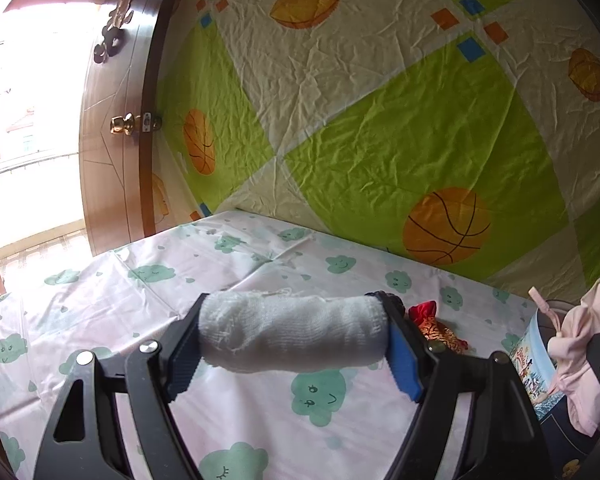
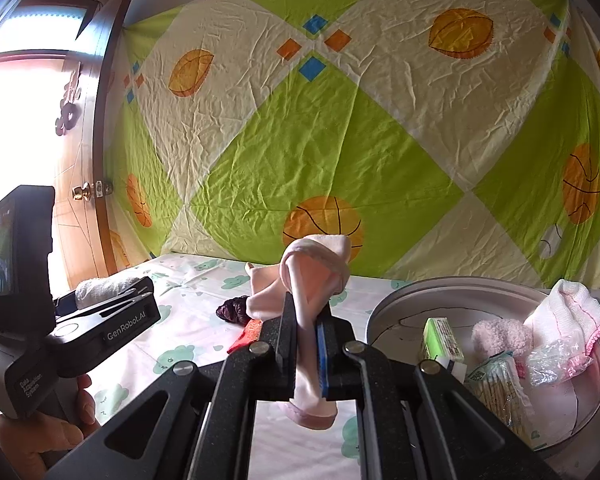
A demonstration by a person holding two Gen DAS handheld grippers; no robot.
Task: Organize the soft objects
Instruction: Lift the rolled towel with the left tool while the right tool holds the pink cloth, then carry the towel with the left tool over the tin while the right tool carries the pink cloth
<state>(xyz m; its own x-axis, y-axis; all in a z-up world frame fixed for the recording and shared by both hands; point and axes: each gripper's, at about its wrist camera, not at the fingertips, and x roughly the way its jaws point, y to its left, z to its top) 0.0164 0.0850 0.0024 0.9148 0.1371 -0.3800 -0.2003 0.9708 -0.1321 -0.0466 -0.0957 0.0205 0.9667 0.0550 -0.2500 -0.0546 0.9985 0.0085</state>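
Your left gripper point(image 1: 294, 338) holds a rolled white cloth point(image 1: 294, 330) crosswise, jaws wide and pressing on its two ends, above the bed point(image 1: 100, 280) and well to the left of the round box point(image 2: 384, 308). Your right gripper point(image 2: 305, 354) is closed tight on a thin pink sock point(image 2: 314, 276), pinched at mid-length, just left of the box and a little nearer you than its rim.

What could go wrong, as I judge it:
- The roll is gripped only by its ends. It is soft, so it may sag, unwind or slide out if you swing it fast toward the box.
- The sock flops above and below the jaws. A loose end could catch on the box rim or land outside it when you let go.
- The box is already crowded on its right side, so a bulky roll may perch on the pile and tumble out.
- Both grippers heading for the box together could collide.

Count: one white roll, one pink sock held. On the bed left of the box lie one dark bundle point(image 2: 232, 309) and one red pouch point(image 1: 436, 326). In the box I see one white-pink sock point(image 2: 568, 312), one fluffy pink piece point(image 2: 498, 336), one green packet point(image 2: 440, 338) and one pack of cotton swabs point(image 2: 498, 392); anything beneath is hidden.
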